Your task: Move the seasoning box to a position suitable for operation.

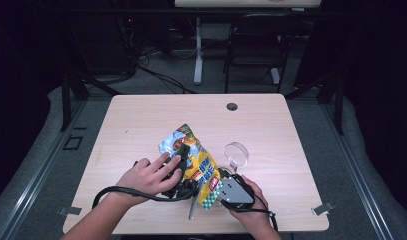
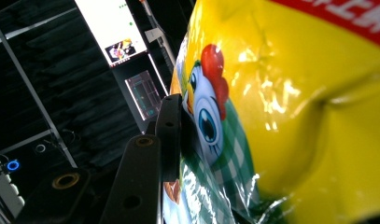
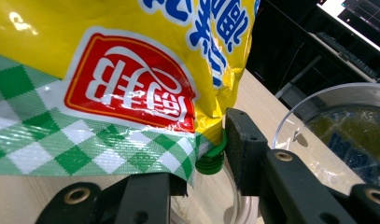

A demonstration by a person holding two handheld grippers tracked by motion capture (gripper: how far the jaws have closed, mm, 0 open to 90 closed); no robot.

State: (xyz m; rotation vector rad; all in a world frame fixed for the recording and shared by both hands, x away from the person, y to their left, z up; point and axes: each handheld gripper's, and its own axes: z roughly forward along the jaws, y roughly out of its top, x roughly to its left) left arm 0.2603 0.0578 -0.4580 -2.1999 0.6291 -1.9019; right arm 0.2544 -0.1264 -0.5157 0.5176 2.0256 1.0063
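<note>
Holding the snack bag slanting near-right to far-left, left claw grips its far half; right claw pinches the near corner beside the clear cup.

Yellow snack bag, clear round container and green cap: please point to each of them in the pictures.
yellow snack bag (image 1: 198, 162), high view, middle of its printed front.
clear round container (image 1: 236, 154), high view, its near rim.
green cap (image 3: 210, 158), right gripper view, its ribbed side.

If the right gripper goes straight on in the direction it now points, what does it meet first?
Probably the yellow snack bag: its sealed edge already lies between the right gripper jaws. The clear bowl stands off to one side.
</note>
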